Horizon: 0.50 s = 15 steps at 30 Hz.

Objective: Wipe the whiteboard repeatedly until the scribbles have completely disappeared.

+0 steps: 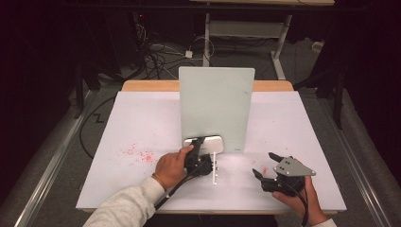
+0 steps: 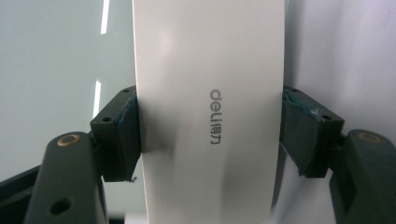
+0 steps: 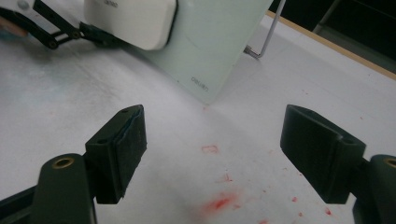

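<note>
The table (image 1: 142,123) is covered by a white sheet speckled with red smears, one cluster to the left (image 1: 137,153) and another near the right gripper; a strip of bare wood shows along its far edge. Around it the room is dark, with a grey floor, a tangle of cables (image 1: 156,54) behind the table and the white legs of another desk (image 1: 246,30) farther back. A pale green board (image 1: 215,109) stands upright near the middle of the table, propped from behind by a thin wire stand (image 3: 266,35), with a small grey logo at its lower corner. A small white bracket-like piece (image 1: 215,168) lies flat on the sheet just in front of the board. The board rises directly behind the thing in hand, a white eraser block (image 1: 204,144) with rounded corners and a smooth glossy face printed with a grey "deli" mark; it sits at the foot of the board, touching or just against it. The left gripper (image 1: 197,150) pinches this eraser, its two black jaws pressed on opposite sides of it in the left gripper view. The right gripper (image 1: 267,164) hovers low over the sheet to the right, well apart from the eraser, its jaws spread wide with nothing between them, above the red smudges (image 3: 217,203).
</note>
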{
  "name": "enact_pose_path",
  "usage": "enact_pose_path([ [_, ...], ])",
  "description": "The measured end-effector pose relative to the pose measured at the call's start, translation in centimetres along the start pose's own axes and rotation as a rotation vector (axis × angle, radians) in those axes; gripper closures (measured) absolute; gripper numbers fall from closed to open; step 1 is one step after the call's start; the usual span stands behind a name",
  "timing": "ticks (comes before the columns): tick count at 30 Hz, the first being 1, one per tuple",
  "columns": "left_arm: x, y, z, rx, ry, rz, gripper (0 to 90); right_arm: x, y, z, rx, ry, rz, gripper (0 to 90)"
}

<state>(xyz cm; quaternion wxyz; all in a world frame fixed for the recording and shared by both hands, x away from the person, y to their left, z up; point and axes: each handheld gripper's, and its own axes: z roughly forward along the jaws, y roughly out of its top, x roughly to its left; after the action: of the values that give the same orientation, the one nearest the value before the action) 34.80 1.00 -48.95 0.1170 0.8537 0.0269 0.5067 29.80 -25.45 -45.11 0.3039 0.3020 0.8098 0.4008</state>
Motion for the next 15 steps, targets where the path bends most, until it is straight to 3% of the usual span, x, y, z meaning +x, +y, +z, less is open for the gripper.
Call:
enact_pose_path([
  [8, -0.7, 5.1, 0.8, -0.025, 0.005, 0.010, 28.8, -0.5, -0.1, -0.5, -0.016, -0.024, 0.021, 23.4],
  [14, 0.2, 6.4, 0.9, -0.044, 0.002, -0.007, 28.9, -1.4, -0.3, -0.9, -0.036, -0.049, 0.052, 23.4],
  [15, 1.0, 6.7, 0.8, -0.052, 0.010, -0.019, 28.9, -1.5, -0.3, -0.9, -0.038, -0.049, 0.066, 23.4],
])
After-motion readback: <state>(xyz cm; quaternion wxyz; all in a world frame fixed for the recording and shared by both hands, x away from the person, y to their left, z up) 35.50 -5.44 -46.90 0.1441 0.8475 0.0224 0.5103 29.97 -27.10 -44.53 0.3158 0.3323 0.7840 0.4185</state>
